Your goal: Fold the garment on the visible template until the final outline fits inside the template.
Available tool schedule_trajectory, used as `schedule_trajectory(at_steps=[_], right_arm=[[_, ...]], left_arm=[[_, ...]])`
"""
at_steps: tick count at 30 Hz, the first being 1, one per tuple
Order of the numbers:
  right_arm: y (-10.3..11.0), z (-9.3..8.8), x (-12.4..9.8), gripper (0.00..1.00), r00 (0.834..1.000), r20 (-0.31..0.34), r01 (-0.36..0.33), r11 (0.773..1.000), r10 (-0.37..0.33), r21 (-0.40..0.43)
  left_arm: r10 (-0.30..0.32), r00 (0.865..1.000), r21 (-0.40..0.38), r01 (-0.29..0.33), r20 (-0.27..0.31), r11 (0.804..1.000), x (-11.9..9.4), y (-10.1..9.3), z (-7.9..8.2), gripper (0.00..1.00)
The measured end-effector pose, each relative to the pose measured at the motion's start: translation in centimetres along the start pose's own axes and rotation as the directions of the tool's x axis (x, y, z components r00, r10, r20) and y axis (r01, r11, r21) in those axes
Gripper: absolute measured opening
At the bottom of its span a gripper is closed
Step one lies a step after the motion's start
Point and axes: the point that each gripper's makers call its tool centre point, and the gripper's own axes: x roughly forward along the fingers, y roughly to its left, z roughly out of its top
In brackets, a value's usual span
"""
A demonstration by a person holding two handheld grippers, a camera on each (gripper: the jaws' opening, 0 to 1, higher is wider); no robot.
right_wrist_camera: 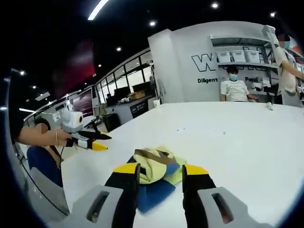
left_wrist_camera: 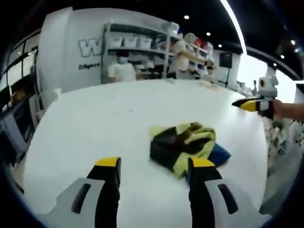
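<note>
Lying crumpled on table [left_wrist_camera: 95,123], garment [left_wrist_camera: 183,145] just beyond left gripper [left_wrist_camera: 154,164], jaws apart, empty. Right gripper [right_wrist_camera: 159,168] jaws apart too, garment between tips, blue template [right_wrist_camera: 154,194] under it.

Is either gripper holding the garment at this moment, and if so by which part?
Nothing is held. The left gripper and right gripper both stand open, short of the bundled garment lying on the blue template on the white table.

left gripper [left_wrist_camera: 154,164]: grey body | black jaws, yellow tips | right gripper [right_wrist_camera: 160,167]: same
</note>
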Motion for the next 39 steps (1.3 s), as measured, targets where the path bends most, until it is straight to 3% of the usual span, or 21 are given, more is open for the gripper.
schedule_trajectory(at_steps=[2,3,5,6,8,10,14,16,17,18,23,25,26,28,31,33,35,39], right_arm=[[-1.7,0.9,0.7,0.31,1.000,-0.002,0.009,1.000,-0.009,-0.020],[-2.6,1.2,1.1,0.31,1.000,-0.008,0.014,0.999,-0.014,-0.033],[-3.2,1.3,1.7,0.31,1.000,-0.017,0.013,0.999,-0.014,-0.039],[-4.1,1.4,2.9,0.31,0.999,-0.033,0.003,0.999,-0.004,-0.047],[-6.2,2.1,5.1,0.31,0.999,-0.050,0.017,0.998,-0.020,-0.067],[-7.1,2.9,6.6,0.30,0.999,-0.046,0.011,0.997,-0.015,-0.082],[-9.8,4.7,13.2,0.30,0.997,-0.066,-0.058,0.992,0.050,-0.116],[-10.0,4.8,14.4,0.29,0.995,-0.075,-0.069,0.990,0.060,-0.122],[-10.4,4.5,15.8,0.29,0.993,-0.092,-0.078,0.989,0.067,-0.126],[-10.6,4.0,17.5,0.29,0.992,-0.106,-0.078,0.990,0.066,-0.114],[-10.5,2.6,20.6,0.27,0.991,-0.114,-0.071,0.996,0.064,-0.055],[-10.2,2.1,21.3,0.24,0.990,-0.123,-0.076,0.996,0.070,-0.045],[-9.8,0.6,22.5,0.23,0.983,-0.166,-0.090,0.995,0.082,-0.038],[-9.8,0.2,22.7,0.24,0.981,-0.176,-0.093,0.995,0.086,-0.034],[-10.0,-0.8,23.2,0.24,0.975,-0.203,-0.100,0.995,0.095,-0.014],[-10.1,-1.3,23.4,0.23,0.973,-0.212,-0.090,0.996,0.087,-0.005],[-10.7,-1.8,23.9,0.21,0.974,-0.215,-0.076,0.997,0.076,0.012],[-10.2,-2.6,24.2,0.15,0.967,-0.236,-0.088,0.996,0.091,0.025]], left_arm=[[-0.009,1.000,0.042,0.010,-0.013,0.999,1.8,0.8,0.8,0.50],[-0.019,0.999,0.090,0.022,-0.038,0.996,3.9,1.8,1.4,0.50],[-0.027,0.999,0.102,0.030,-0.030,0.994,4.9,2.3,1.8,0.48],[-0.056,0.996,0.124,0.064,-0.067,0.990,6.9,3.4,1.5,0.48],[-0.066,0.994,0.139,0.078,-0.092,0.987,9.1,5.4,1.7,0.47],[-0.037,0.994,0.134,0.051,-0.103,0.990,11.0,7.7,1.9,0.45],[0.012,0.988,0.150,0.011,-0.152,0.989,14.4,11.5,1.9,0.44],[0.023,0.983,0.150,0.004,-0.181,0.989,16.1,12.6,1.3,0.42],[-0.005,0.979,0.143,0.034,-0.203,0.989,16.9,12.1,0.9,0.41],[-0.054,0.967,0.128,0.088,-0.248,0.988,18.4,10.7,-0.7,0.40],[-0.069,0.962,0.122,0.104,-0.264,0.987,21.9,11.4,-1.5,0.39],[-0.052,0.954,0.153,0.101,-0.294,0.983,23.0,11.6,-2.0,0.36],[-0.065,0.948,0.153,0.118,-0.312,0.981,24.1,11.6,-2.4,0.33],[-0.068,0.943,0.157,0.125,-0.325,0.980,24.5,11.8,-2.7,0.29],[-0.125,0.944,0.073,0.154,-0.305,0.985,25.3,11.1,-3.1,0.32],[-0.132,0.935,0.089,0.170,-0.329,0.981,25.6,10.8,-3.9,0.32],[-0.126,0.941,0.083,0.159,-0.315,0.984,25.9,10.8,-3.8,0.31],[-0.145,0.933,0.048,0.169,-0.328,0.984,26.3,11.2,-4.5,0.30]])
